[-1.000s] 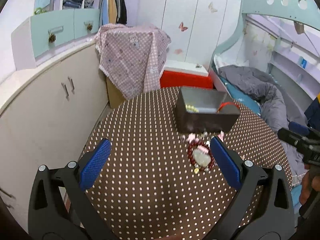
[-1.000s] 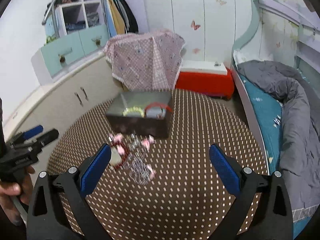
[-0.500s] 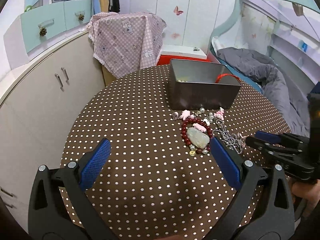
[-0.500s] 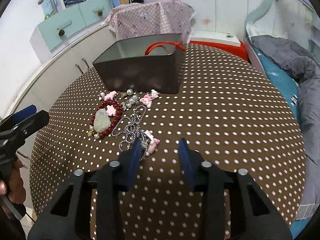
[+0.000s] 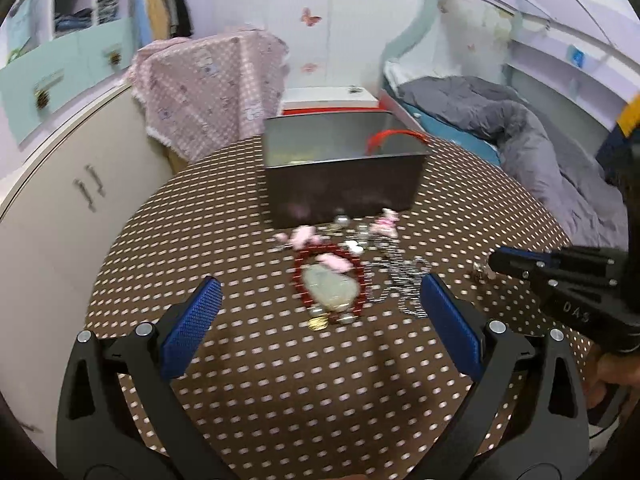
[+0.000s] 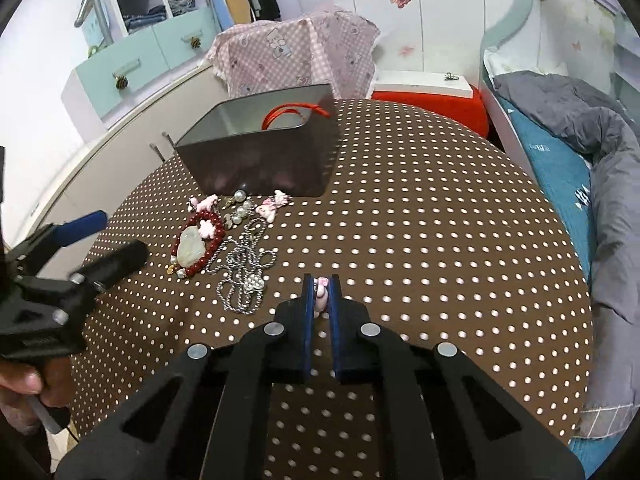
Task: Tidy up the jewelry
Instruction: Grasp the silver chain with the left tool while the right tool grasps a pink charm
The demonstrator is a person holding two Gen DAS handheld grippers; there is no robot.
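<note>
My right gripper (image 6: 321, 294) has just been closing and its jaws now pinch a small pink charm (image 6: 321, 295) low over the brown dotted table (image 6: 420, 240). My left gripper (image 5: 318, 312) hangs with its jaws wide and nothing between the blue pads. Just beyond my right fingertips lies a silver chain (image 6: 244, 276) in a loose heap. Beside it is a red bead bracelet (image 6: 196, 246) around a pale green stone. A little farther are pearl beads (image 6: 240, 210) and more pink charms. Behind them stands the grey metal box (image 6: 260, 160), open, with a red cord (image 6: 296, 114) over its rim.
</note>
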